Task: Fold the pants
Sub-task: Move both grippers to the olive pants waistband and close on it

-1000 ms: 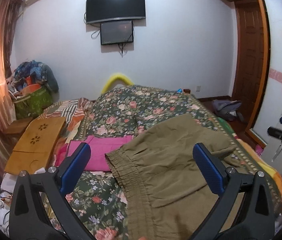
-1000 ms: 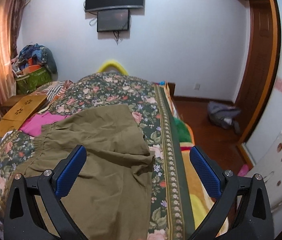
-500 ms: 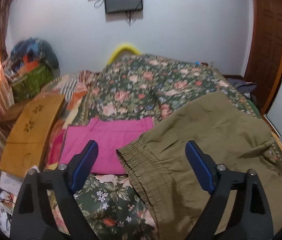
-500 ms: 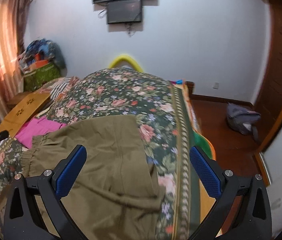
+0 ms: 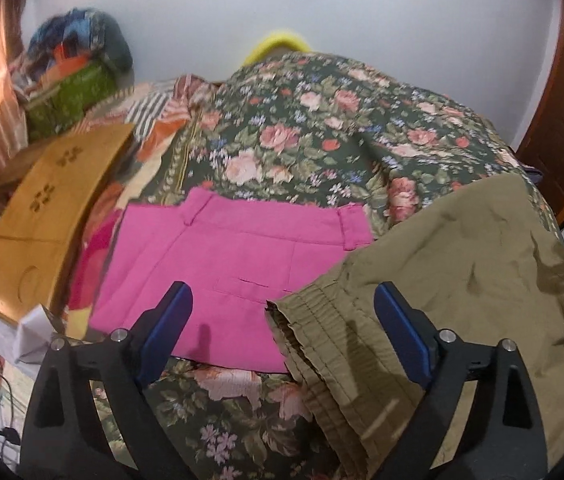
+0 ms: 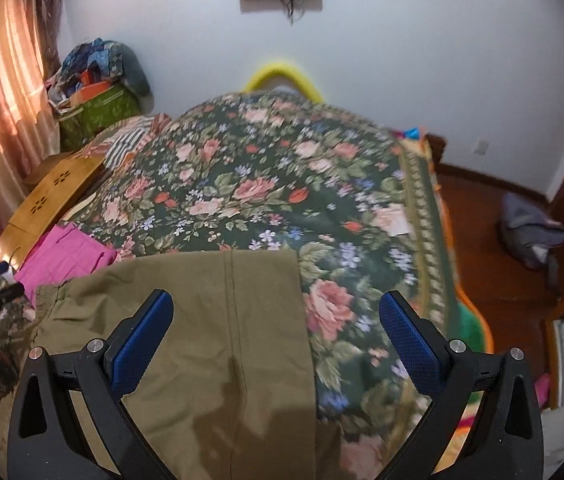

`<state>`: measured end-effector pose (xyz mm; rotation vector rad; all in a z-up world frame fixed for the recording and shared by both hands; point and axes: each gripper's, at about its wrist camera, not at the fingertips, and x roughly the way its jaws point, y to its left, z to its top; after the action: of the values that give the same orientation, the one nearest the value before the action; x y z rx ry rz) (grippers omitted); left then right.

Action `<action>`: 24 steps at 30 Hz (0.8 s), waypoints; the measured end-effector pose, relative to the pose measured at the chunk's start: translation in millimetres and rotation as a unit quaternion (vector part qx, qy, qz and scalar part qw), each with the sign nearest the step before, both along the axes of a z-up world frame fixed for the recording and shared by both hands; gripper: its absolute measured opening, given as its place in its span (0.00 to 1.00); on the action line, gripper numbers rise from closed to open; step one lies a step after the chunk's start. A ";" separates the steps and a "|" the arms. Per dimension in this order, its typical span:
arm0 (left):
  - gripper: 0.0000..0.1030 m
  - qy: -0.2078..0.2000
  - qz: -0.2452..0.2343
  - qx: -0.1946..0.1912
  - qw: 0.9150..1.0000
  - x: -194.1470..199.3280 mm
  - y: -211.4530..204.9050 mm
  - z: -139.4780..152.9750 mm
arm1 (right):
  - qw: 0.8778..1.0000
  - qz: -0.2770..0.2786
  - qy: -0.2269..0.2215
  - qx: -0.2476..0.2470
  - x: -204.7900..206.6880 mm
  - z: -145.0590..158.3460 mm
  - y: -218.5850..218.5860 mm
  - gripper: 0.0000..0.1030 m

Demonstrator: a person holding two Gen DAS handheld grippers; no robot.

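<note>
Your left gripper [image 5: 282,320] and right gripper [image 6: 276,328] hover wide open, holding nothing. The olive pants [image 6: 210,320] lie spread on the floral bedspread [image 6: 266,184], seemingly unfolded; folding remains.

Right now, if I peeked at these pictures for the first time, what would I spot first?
Probably the bright pink pants, lying flat on the flowery bedspread just past the open left gripper. Next, the olive-green pants spread out under the open right gripper, touching the pink ones at one edge. A yellow hoop peeks up behind the bed by the wall.
</note>
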<state>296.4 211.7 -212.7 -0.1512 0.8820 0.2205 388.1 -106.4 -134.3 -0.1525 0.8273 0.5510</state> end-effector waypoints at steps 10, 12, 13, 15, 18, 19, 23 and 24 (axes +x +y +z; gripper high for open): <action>0.90 0.055 -0.032 -0.020 0.998 22.3 -5.5 -42.5 | 0.998 0.024 0.054 -0.018 53.5 -37.0 30.9 0.98; 0.88 0.060 -0.034 -0.024 0.997 25.2 -7.8 -47.6 | 0.997 0.026 0.065 -0.025 61.7 -45.3 35.8 0.98; 0.85 0.062 -0.035 -0.030 0.997 26.7 -7.9 -49.4 | 0.996 0.027 0.073 -0.030 65.7 -51.4 39.0 0.97; 0.79 0.062 -0.037 -0.053 0.996 30.5 -5.8 -52.3 | 0.996 0.029 0.082 -0.038 70.0 -59.1 44.0 0.92; 0.68 0.056 -0.042 -0.065 0.995 32.9 -5.3 -53.0 | 0.993 0.037 0.108 -0.034 75.1 -70.3 48.9 0.81; 0.67 0.055 -0.044 -0.059 0.996 32.7 -7.0 -53.4 | 0.991 0.042 0.122 -0.026 76.8 -74.6 49.2 0.70; 0.59 0.053 -0.048 -0.031 0.997 27.7 -15.6 -52.3 | 0.993 0.043 0.109 -0.018 71.0 -70.4 48.7 0.48; 0.55 0.052 -0.049 -0.023 0.997 25.7 -17.3 -50.2 | 0.993 0.041 0.105 -0.016 69.4 -67.8 47.5 0.36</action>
<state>322.2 194.4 -262.9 -0.1411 0.9954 0.1178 457.5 -58.9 -202.1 -0.1613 1.0384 0.6384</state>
